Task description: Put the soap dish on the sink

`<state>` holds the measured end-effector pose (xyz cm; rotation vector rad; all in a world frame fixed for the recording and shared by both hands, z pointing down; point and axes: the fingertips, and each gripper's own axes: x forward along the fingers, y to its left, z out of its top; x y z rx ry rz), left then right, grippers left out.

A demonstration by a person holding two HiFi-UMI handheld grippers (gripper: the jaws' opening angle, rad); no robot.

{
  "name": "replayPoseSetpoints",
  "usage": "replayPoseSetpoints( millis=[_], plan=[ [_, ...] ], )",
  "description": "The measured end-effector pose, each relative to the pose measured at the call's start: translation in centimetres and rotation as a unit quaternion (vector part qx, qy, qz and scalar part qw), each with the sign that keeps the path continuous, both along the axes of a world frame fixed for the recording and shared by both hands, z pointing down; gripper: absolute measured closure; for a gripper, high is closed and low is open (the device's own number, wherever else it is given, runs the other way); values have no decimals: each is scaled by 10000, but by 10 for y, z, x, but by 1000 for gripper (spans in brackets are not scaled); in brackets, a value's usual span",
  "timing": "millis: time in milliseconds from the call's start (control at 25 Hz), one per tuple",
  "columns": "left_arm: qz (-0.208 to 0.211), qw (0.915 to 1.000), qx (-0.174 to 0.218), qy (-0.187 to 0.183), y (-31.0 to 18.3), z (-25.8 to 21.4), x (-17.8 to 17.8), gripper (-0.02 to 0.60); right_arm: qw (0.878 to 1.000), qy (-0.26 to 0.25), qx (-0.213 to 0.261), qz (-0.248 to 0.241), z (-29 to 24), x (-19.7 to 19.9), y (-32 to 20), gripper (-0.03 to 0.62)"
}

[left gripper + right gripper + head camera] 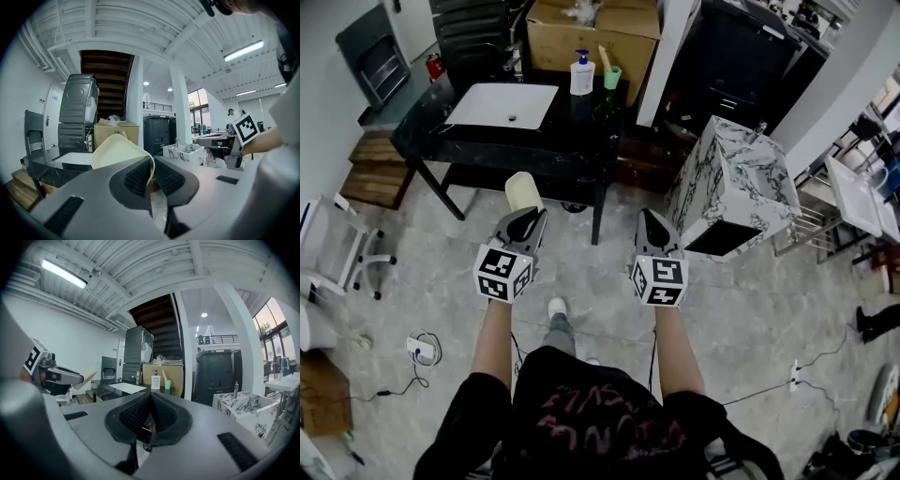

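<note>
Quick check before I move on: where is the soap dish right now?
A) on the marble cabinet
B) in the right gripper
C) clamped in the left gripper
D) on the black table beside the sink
C: the cream soap dish is pinched by the left gripper, well short of the sink; the right gripper is shut on nothing.
</note>
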<state>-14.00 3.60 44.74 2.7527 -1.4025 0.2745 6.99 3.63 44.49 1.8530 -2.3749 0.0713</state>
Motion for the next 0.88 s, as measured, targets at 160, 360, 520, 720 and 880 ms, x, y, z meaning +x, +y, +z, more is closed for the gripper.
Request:
replayPoseSetpoints(
  millis=[160,360,520,720,880],
  plan=[
    [47,10000,-32,21,-46,1,-5,545,10000,1,12,57,-3,-5,-46,580],
    [155,9999,-26,16,-107,-3,-20,545,9998,51,81,153,-11,-21,-105,580],
    [276,9996,-66,17,-152,-3,-32,545,9996,81,66,277,-16,-35,-149,580],
    [398,9991,-129,71,-195,-3,-43,545,9991,158,52,396,-17,-46,-187,580],
    [451,9987,-212,82,-217,3,-45,545,9985,242,-25,497,-12,-46,-209,580]
  ],
)
